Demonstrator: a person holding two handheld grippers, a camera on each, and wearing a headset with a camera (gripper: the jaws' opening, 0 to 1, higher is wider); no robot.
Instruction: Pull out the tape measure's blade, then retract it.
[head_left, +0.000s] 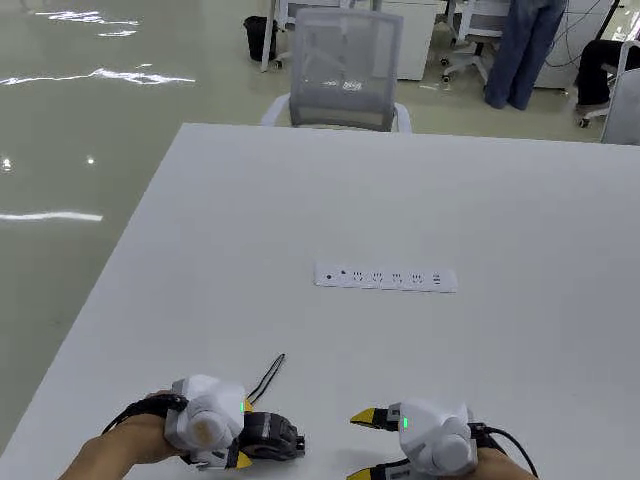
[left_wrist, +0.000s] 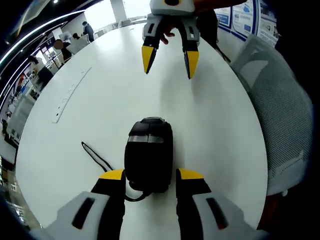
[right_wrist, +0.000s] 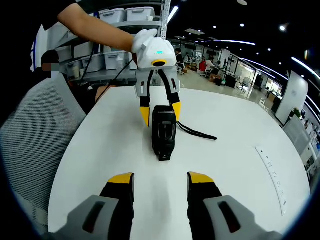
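1. Near the front edge of the table (head_left: 420, 190), the left gripper (left_wrist: 151, 175) is clamped on the tape measure (left_wrist: 148, 150), which lies flat on the white top.
2. Facing it, the right gripper (right_wrist: 161, 178) hangs a little apart, jaws spread, holding nothing.
3. Pull-out not yet begun, I'd say. Next the right jaws must pinch the blade end.
4. Black case, dark strap (right_wrist: 197, 133) trailing; blade looks fully wound in.
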